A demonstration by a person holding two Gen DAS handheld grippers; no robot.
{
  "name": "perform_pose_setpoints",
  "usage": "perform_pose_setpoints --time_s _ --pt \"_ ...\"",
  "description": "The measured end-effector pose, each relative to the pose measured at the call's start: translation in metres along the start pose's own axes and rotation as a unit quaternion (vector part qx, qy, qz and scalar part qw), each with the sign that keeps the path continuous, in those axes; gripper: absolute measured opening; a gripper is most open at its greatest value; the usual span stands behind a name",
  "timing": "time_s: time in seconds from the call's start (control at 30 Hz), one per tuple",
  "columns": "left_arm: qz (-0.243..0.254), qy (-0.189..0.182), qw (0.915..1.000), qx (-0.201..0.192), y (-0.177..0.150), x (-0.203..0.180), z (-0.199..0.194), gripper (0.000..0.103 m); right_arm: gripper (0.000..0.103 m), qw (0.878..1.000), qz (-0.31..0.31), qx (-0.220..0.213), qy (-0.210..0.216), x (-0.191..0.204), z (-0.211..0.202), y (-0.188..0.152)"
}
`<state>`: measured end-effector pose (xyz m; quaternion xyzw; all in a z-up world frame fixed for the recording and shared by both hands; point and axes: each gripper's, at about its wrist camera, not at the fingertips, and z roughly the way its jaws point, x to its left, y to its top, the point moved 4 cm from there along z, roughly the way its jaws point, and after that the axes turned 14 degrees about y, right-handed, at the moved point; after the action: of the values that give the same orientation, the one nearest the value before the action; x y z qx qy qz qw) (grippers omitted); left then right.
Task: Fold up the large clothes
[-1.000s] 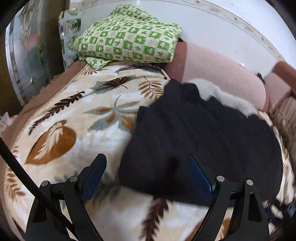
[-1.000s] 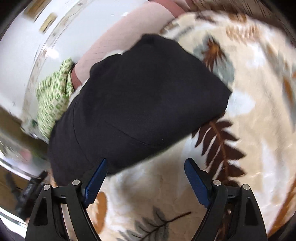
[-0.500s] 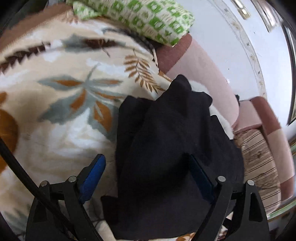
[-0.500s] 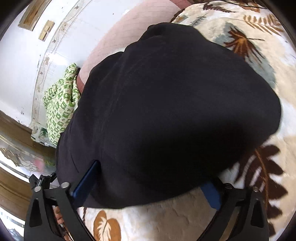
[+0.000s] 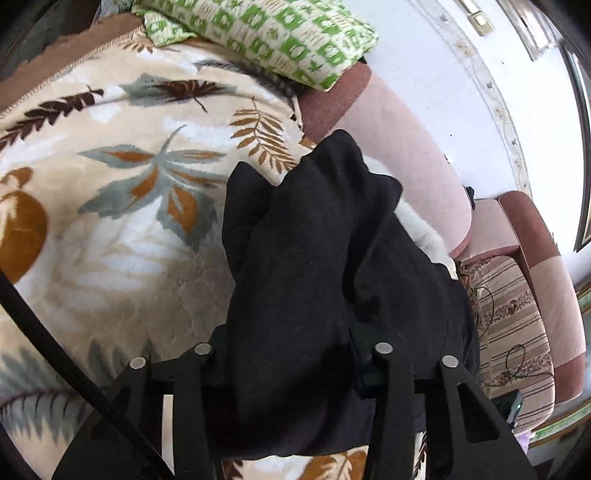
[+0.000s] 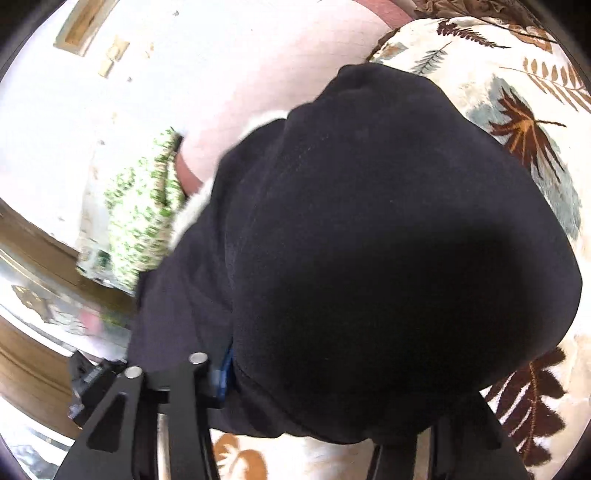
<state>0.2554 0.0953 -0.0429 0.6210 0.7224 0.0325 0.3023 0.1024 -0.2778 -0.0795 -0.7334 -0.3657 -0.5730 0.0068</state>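
Both grippers, wide apart a second ago beside the black garment, are now closing on it: left gripper and right gripper each have bunched cloth lying between their fingers, above the leaf-print blanket.

Left gripper closing, black garment bunched between fingers.

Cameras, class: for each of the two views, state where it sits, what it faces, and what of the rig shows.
Left wrist: on the left claw, facing the black garment on a leaf-print blanket; its closing jaws show.
Right wrist: on the right claw, closing too, facing the same garment.
Shared: garment, blanket, green checked cushion.
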Motion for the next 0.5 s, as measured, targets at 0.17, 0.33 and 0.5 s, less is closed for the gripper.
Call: perform_pose_setpoints --time_s 0.17,0.33,0.5 --pt "0.009 0.004 1.0000 -0.001 -0.020 0.001 -0.023 0.036 0.048 1.000 -0.001 -0.009 0.017 0.003 -0.019 0.006" --pt "0.034 0.030 0.9989 -0.009 -0.033 -0.002 -0.022 0.033 0.048 1.000 0.026 0.003 0.006 -0.023 -0.017 0.005" --pt "0.012 0.053 0.9985 -0.009 -0.034 0.008 -0.022 0.047 0.063 1.000 0.019 0.007 -0.023 -0.024 -0.012 0.001"
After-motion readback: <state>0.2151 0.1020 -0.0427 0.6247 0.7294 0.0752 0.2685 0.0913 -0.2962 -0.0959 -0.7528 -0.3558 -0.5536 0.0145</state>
